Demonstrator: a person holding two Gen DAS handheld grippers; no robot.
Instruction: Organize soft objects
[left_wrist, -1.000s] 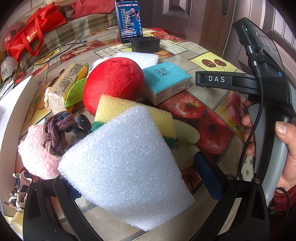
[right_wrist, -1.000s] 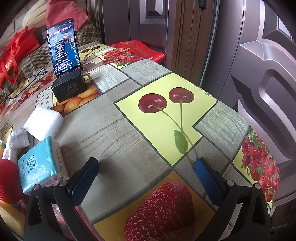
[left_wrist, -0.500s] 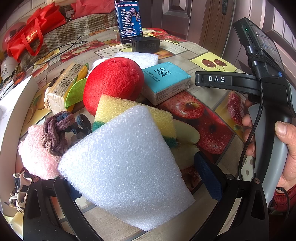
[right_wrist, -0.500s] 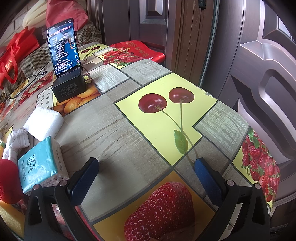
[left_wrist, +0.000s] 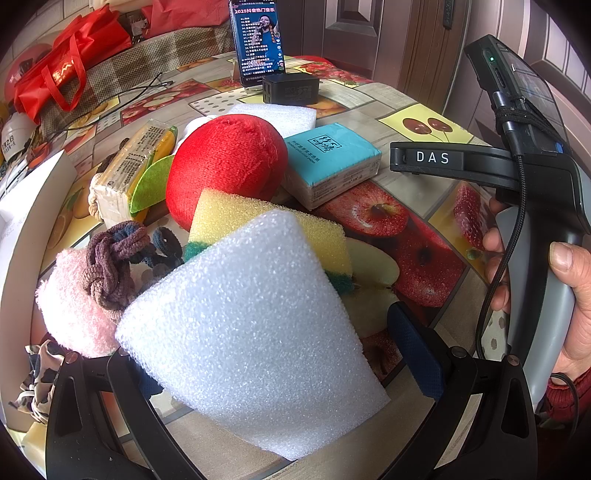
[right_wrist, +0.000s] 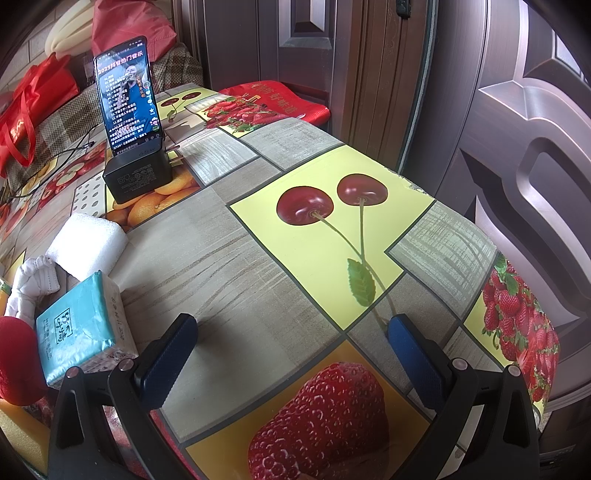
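My left gripper (left_wrist: 273, 347) stands open around a large white foam block (left_wrist: 251, 332) that lies between its fingers; the left pad is hidden behind the foam. Behind the foam lie a yellow-green sponge (left_wrist: 266, 225), a red plush apple (left_wrist: 225, 162), a teal tissue pack (left_wrist: 332, 162), a pink fluffy cloth (left_wrist: 70, 302) with knotted hair ties (left_wrist: 110, 266), and a yellow tissue pack (left_wrist: 129, 166). My right gripper (right_wrist: 291, 354) is open and empty over the bare tablecloth (right_wrist: 332, 240); it also shows in the left wrist view (left_wrist: 524, 177), held at the right.
A phone (right_wrist: 127, 92) leans on a black charger (right_wrist: 138, 177) at the back. A second white foam piece (right_wrist: 86, 245) and a white cloth (right_wrist: 31, 280) lie by the teal pack (right_wrist: 81, 328). A white box wall (left_wrist: 22, 229) stands at left. The table edge (right_wrist: 517, 369) drops off at right.
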